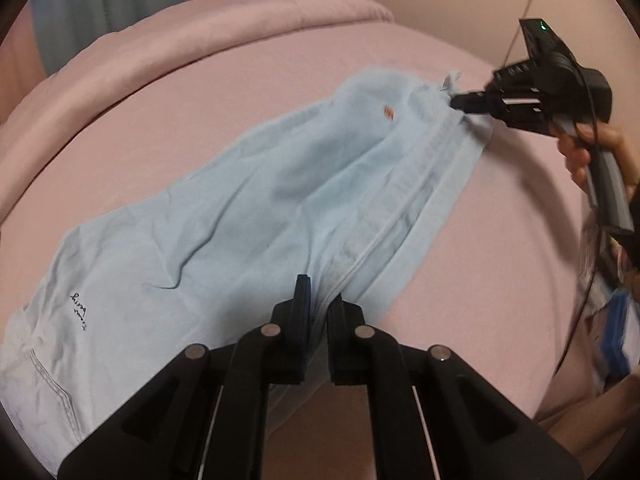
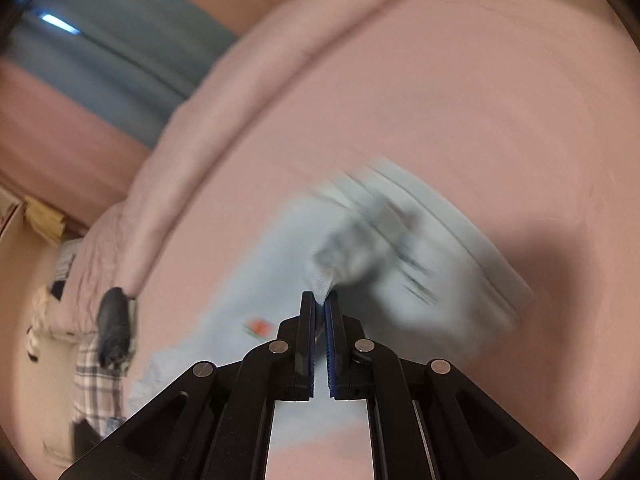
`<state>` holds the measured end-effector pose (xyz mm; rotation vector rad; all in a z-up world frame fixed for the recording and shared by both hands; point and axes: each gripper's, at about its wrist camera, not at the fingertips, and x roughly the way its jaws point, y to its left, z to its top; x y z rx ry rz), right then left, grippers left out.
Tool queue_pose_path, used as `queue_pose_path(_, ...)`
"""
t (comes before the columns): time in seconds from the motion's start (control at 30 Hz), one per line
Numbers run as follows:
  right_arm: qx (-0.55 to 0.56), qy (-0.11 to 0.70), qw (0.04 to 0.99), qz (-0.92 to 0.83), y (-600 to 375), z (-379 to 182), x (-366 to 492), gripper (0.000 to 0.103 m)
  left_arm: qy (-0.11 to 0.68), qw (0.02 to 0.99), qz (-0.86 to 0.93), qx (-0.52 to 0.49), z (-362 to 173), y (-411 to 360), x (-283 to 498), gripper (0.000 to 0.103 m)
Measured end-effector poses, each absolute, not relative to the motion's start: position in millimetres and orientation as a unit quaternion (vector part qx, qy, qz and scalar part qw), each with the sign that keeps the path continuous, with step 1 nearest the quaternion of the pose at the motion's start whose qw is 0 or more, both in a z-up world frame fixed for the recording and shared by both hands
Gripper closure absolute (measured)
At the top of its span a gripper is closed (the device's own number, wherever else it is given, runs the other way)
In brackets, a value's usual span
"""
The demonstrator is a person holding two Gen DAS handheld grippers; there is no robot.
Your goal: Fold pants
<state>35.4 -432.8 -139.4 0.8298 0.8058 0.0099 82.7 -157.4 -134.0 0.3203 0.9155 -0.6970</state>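
Both grips thin: left gripper point(image 1: 318, 312) fingers nearly closed on near fold edge of pants point(image 1: 224, 216), right gripper point(image 2: 320, 312) pinching far corner. Pants on bed point(image 1: 480, 240). Uneven pull risks slip, skewed fold.

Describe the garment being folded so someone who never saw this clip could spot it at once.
Start at the pink bed sheet that fills both views. Spread across it lie the light blue pants, pinched by the left gripper near the camera and by the right gripper at the far end. Nothing else on the sheet is blue, and the pants carry a small red mark and dark handwritten lettering.
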Motion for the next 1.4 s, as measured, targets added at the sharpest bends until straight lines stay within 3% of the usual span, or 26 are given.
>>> queue_pose_path(0.17, 0.475, 0.36, 0.802, 0.027, -444, -168, 24, 0.093, 0.428, 0.829, -0.314, 0.178, -135, -164, 94, 0.092)
queue_pose_path(0.27, 0.481, 0.348, 0.804, 0.034, -447, -157, 29, 0.066, 0.421, 0.83, -0.31, 0.195, -139, -162, 96, 0.073)
queue_pose_path(0.3, 0.485, 0.344, 0.803, 0.037, -449, -154, 30, 0.056, 0.421, 0.831, -0.305, 0.2, -140, -162, 98, 0.073)
queue_pose_path(0.33, 0.491, 0.34, 0.801, 0.037, -451, -150, 33, 0.055, 0.421, 0.831, -0.304, 0.199, -139, -161, 101, 0.073)
queue_pose_path(0.5, 0.472, 0.358, 0.806, 0.004, -457, -153, 49, 0.055, 0.407, 0.835, -0.309, 0.203, -134, -164, 99, 0.073)
queue_pose_path(0.53, 0.47, 0.361, 0.805, 0.008, -457, -159, 50, 0.059, 0.409, 0.832, -0.304, 0.218, -138, -167, 100, 0.073)
queue_pose_path(0.57, 0.461, 0.365, 0.808, 0.008, -456, -155, 59, 0.067, 0.413, 0.829, -0.3, 0.23, -143, -171, 101, 0.077)
queue_pose_path(0.6, 0.448, 0.371, 0.813, 0.005, -453, -150, 66, 0.088, 0.416, 0.826, -0.3, 0.235, -146, -173, 102, 0.09)
queue_pose_path(0.67, 0.432, 0.372, 0.822, 0.01, -449, -137, 76, 0.095, 0.415, 0.828, -0.299, 0.229, -144, -175, 103, 0.097)
queue_pose_path(0.8, 0.399, 0.329, 0.854, 0.051, -442, -89, 96, 0.096, 0.375, 0.86, -0.291, 0.187, -118, -162, 96, 0.1)
queue_pose_path(0.87, 0.379, 0.261, 0.882, 0.1, -438, -47, 92, 0.096, 0.356, 0.871, -0.293, 0.17, -105, -156, 92, 0.1)
queue_pose_path(0.97, 0.359, 0.205, 0.905, 0.097, -444, -27, 63, 0.097, 0.355, 0.866, -0.3, 0.182, -106, -159, 86, 0.1)
queue_pose_path(1.17, 0.459, 0.33, 0.825, 0.009, -483, -153, 33, 0.097, 0.389, 0.828, -0.327, 0.238, -137, -180, 77, 0.1)
queue_pose_path(1.27, 0.472, 0.357, 0.806, 0.011, -487, -181, 32, 0.097, 0.405, 0.819, -0.333, 0.233, -141, -180, 79, 0.1)
queue_pose_path(1.4, 0.457, 0.372, 0.808, 0.015, -491, -174, 37, 0.096, 0.424, 0.814, -0.344, 0.197, -133, -172, 88, 0.095)
